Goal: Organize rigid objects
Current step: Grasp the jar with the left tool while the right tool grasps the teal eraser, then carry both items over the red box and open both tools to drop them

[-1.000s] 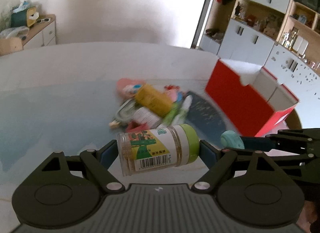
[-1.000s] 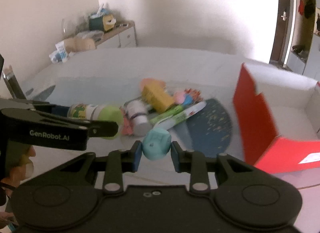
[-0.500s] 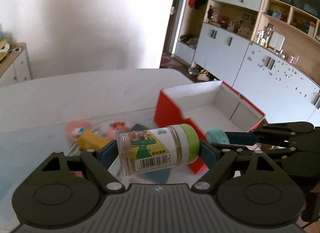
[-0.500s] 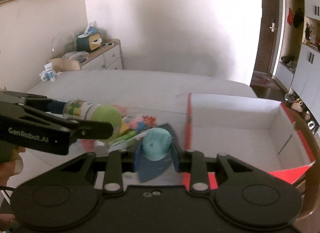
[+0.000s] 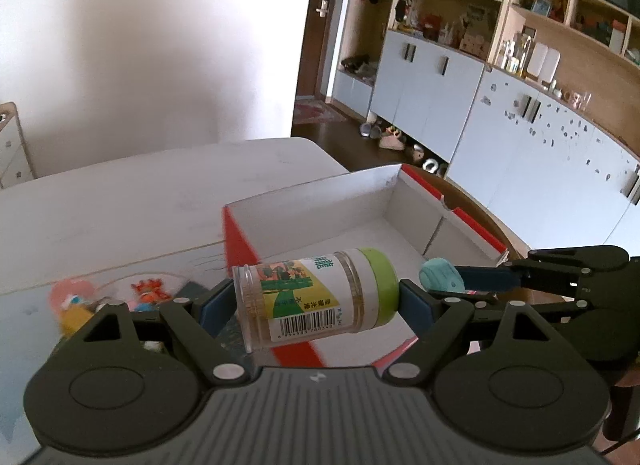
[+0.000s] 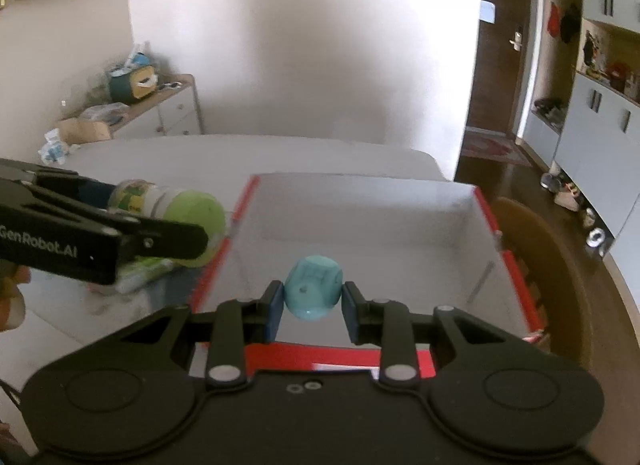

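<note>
Over red box (image 6: 520, 289): right tongs (image 6: 312, 299) clenched on teal cap (image 6: 313, 293); left tongs (image 5: 316, 301) clamp green-lidded jar (image 5: 316, 297) at box's left wall. Step: carry-in. Next, likely: lower, release inside.

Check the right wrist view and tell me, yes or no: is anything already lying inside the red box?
No: the red box shows only its bare pale floor, and the teal object is clamped in the right gripper above it.

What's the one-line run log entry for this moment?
left gripper: shut on green-lidded jar | right gripper: shut on teal object | both above red box
</note>
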### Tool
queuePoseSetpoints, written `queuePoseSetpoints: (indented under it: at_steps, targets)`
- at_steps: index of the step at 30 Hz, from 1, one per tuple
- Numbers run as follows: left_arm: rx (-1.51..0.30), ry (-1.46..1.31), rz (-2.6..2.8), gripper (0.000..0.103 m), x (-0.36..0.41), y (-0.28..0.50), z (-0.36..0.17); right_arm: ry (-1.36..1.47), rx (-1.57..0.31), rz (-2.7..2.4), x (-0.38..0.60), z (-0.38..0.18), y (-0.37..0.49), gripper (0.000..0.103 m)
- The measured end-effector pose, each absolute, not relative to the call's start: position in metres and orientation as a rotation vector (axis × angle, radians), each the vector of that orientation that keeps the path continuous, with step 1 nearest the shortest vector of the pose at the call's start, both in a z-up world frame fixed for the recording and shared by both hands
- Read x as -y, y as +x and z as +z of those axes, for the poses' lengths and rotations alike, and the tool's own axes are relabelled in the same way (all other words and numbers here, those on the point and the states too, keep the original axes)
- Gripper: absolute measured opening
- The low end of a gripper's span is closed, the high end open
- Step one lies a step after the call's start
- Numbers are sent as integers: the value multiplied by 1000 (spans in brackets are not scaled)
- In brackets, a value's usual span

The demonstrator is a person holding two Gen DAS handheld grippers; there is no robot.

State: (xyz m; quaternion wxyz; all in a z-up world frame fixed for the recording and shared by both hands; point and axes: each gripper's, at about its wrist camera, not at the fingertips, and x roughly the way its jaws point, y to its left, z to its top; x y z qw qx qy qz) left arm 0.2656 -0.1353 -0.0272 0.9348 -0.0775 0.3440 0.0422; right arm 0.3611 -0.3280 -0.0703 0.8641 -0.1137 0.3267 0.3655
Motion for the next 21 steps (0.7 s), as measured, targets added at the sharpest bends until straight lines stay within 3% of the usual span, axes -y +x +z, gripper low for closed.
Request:
queuePoseSetpoints:
  at_steps: [21]
  targets:
    - [-949, -190, 150, 86, 166, 423, -100, -366, -901, 748, 329, -127, 467, 30]
